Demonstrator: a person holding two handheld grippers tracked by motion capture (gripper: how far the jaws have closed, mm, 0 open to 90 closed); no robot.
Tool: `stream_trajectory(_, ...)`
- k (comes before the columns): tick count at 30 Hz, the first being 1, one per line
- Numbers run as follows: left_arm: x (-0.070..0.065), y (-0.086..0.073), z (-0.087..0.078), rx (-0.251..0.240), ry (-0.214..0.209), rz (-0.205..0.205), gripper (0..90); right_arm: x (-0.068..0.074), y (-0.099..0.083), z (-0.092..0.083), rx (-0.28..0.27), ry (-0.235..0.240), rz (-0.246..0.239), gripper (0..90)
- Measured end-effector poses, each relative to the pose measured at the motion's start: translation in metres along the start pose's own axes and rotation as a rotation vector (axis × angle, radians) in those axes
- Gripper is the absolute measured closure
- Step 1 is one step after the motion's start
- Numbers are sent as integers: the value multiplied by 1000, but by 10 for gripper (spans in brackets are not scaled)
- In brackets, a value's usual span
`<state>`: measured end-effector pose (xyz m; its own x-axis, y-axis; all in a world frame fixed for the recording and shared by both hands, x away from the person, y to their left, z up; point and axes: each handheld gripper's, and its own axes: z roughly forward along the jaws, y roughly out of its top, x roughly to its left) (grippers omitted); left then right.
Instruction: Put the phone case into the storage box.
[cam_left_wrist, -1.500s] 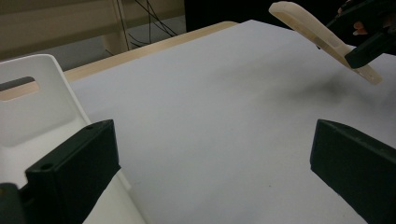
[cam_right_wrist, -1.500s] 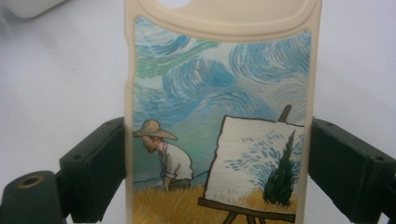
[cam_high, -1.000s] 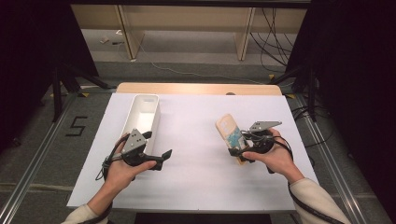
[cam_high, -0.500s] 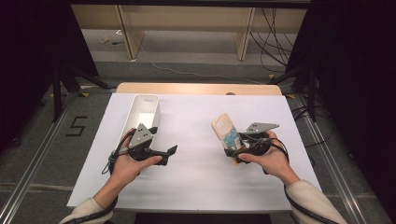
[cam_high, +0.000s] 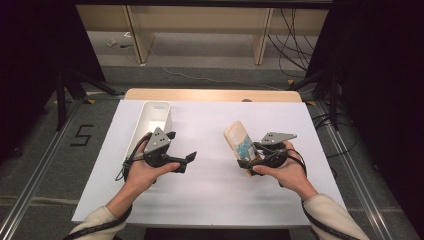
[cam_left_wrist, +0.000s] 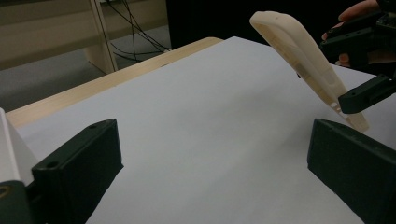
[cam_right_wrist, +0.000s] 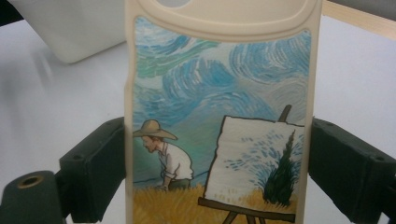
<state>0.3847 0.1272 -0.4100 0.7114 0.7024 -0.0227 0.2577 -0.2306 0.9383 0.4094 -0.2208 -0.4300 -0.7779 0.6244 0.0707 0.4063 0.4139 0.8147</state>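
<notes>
right gripper (cam_high: 248, 159): jaws spread wide and clamped across the sides of a phone case (cam_high: 238, 140), near its lower end. The right gripper view shows both pads snug against the case edges, painted side facing the camera.

phone case: cream rim, painted picture on the back, lifted off the white table cover (cam_high: 210, 195) and tilted, top end leaning toward the far side. It's right of centre, well apart from the bin.

left gripper (cam_high: 189, 159): jaws wide open, nothing between them, hanging just over the cover and pointing across at the case.

white bin (cam_high: 155, 114): long narrow tub on the left side, right beside the left hand (cam_high: 145, 172).

step, my guess: handing the case over, or carrying it to the bin.

tip: the grip is low on the case, so it's leverage-heavy. I'd keep it steady and not swing it.

tip 2: if the left one takes over, grab the free upper half, across the sides, and squeeze fully before the right lets go.

risk: soft case edges could flex and slip out.
</notes>
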Motion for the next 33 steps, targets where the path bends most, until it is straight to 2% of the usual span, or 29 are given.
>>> stream_trajectory(11, -5, 6, 12, 0, -22, 15, 24, 2, 0, 3, 1, 2, -3, 118)
stream_trajectory(21, -6, 13, 18, -4, -32, 12, 25, 4, 0, 3, -7, 8, -8, 118)
stream_trajectory(33, -13, 23, 32, 0, -64, 21, 27, 7, 1, 5, -13, 21, -15, 118)
